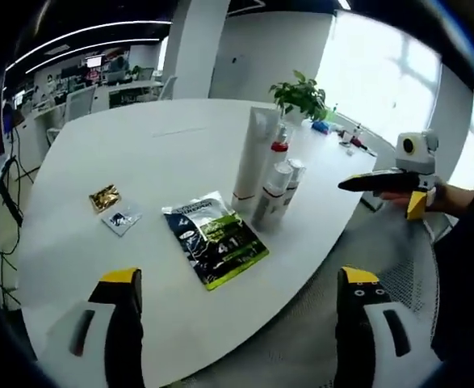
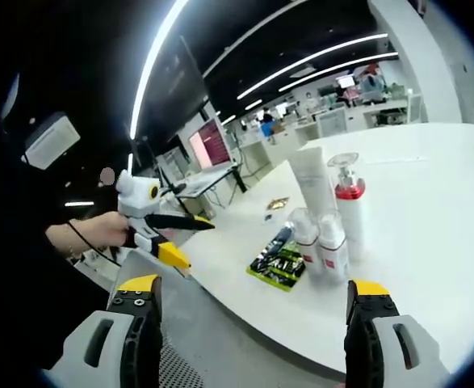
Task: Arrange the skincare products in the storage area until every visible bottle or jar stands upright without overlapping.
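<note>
Both tongs are spread wide with nothing between them. In the left gripper view, the left gripper [image 1: 241, 283] has its two yellow-tipped jaws at the bottom of the frame, far apart, over the near edge of the big white round table [image 1: 140, 153]. In the right gripper view, the right gripper [image 2: 257, 287] has its jaws at the bottom too, just as far apart, near the table edge.

Just past the left jaws, in the middle of the frame, a flat black and green foil packet [image 1: 215, 238] lies on the table. To its left sit a small white and blue sachet [image 1: 121, 218] and a small shiny gold sachet [image 1: 104, 197], close together.

Behind the packet, a little right of the middle, the skincare things stand upright in a tight bunch. Two short white bottles [image 1: 273, 194] stand in front, side by side. A pump bottle with a red band [image 1: 279, 147] stands behind them. A tall white tube [image 1: 253, 158] stands beside them, the tallest of all. They are packed so close that I cannot tell if they touch.

At the right edge of the left gripper view, a hand [image 1: 402, 196] holds the other tongs over the floor, off the table.

Farther back, near the top middle, a green leafy plant [image 1: 301, 95] sits on the table, with small things beside it too blurry to name.
</note>
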Available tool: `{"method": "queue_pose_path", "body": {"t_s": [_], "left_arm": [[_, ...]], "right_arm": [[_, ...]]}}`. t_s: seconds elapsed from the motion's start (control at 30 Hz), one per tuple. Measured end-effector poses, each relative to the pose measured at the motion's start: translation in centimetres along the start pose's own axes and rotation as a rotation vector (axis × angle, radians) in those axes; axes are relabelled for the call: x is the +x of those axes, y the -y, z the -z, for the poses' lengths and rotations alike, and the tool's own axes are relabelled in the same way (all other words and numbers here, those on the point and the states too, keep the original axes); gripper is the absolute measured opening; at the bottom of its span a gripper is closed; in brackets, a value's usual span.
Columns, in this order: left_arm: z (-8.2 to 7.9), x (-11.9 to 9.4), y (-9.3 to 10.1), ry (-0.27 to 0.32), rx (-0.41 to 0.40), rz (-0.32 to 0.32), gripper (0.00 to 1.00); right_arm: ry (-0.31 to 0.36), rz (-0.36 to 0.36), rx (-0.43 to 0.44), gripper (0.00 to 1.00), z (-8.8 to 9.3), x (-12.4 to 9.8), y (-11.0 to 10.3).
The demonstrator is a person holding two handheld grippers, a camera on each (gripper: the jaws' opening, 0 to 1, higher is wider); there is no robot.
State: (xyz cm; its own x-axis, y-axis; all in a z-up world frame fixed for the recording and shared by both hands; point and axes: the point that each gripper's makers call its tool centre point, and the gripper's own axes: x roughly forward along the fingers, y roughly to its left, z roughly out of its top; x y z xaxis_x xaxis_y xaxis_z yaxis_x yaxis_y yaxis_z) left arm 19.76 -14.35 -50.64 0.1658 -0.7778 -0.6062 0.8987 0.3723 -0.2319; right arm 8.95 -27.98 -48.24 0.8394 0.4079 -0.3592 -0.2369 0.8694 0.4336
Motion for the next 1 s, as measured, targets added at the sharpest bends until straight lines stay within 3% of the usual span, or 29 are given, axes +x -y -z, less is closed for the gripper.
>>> {"method": "queue_pose_path", "body": {"t_s": [0.1,0.33,0.6,0.73,1.0], "left_arm": [[-0.2,-0.5,0.6,0.021,-0.008,0.001,0.99],[0.6,-1.1,0.9,0.020,-0.045,-0.008,0.99],[0.2,-1.7,0.9,0.059,-0.086,-0.026,0.99],[1.1,-1.1,0.9,0.018,-0.070,-0.036,0.98],[1.5,-0.9,0.7,0.002,-0.071,-0.042,0.98]], "right_arm": [[-0.002,0.000,0.003,0.99,0.1,0.0,0.0],[-0.005,-0.005,0.005,0.99,0.1,0.1,-0.1],[0.003,-0.007,0.009,0.99,0.0,0.0,-0.1],[0.003,-0.009,0.007,0.99,0.0,-0.1,-0.2],[0.012,-0.007,0.014,0.99,-0.1,-0.2,-0.1]]}}
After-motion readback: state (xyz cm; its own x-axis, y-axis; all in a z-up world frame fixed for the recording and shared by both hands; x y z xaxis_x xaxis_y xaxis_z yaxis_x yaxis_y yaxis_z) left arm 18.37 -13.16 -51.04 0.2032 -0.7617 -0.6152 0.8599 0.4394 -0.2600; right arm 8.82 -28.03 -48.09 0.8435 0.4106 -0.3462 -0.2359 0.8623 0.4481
